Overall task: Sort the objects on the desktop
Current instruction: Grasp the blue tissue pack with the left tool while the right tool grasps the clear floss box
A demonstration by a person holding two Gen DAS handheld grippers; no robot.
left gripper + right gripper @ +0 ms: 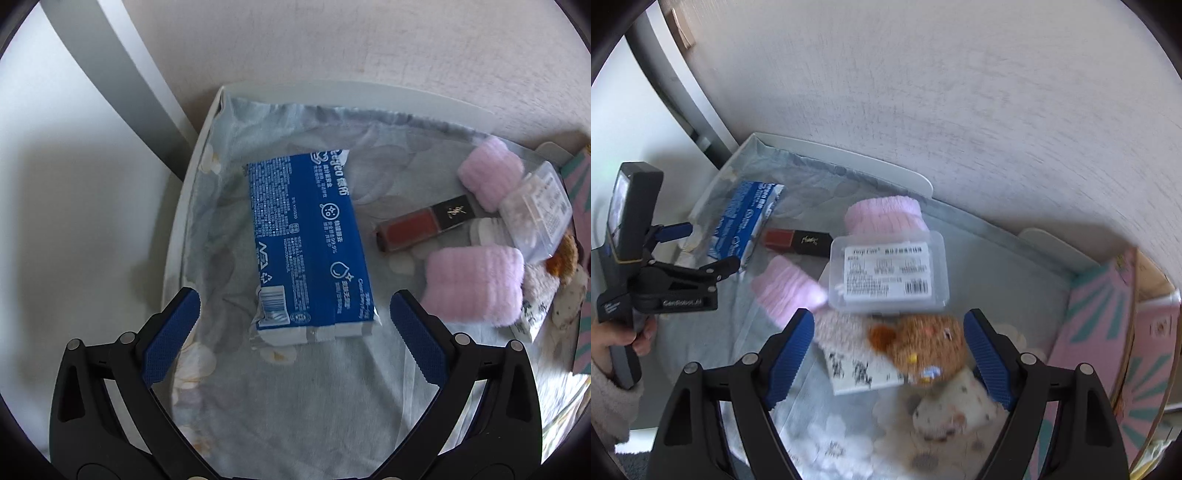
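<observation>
A floral cloth (295, 406) covers the tabletop. On it the blue wipes pack (306, 243) lies at twelve o'clock of the left gripper (295, 325), whose fingers gape wide and empty. The right gripper (888, 350), equally spread, frames a blurred brown plush toy (923, 347), seemingly untouched. Beyond it at twelve sits a clear plastic box (888, 273), a dark lipstick (798, 242) at ten.

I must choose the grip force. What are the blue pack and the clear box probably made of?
Blue pack: likely thin plastic film, glossy, with a crimped, sealed end; it looks soft. Clear box: seemingly rigid transparent plastic, smooth, with rounded corners and a paper label on its lid.
</observation>
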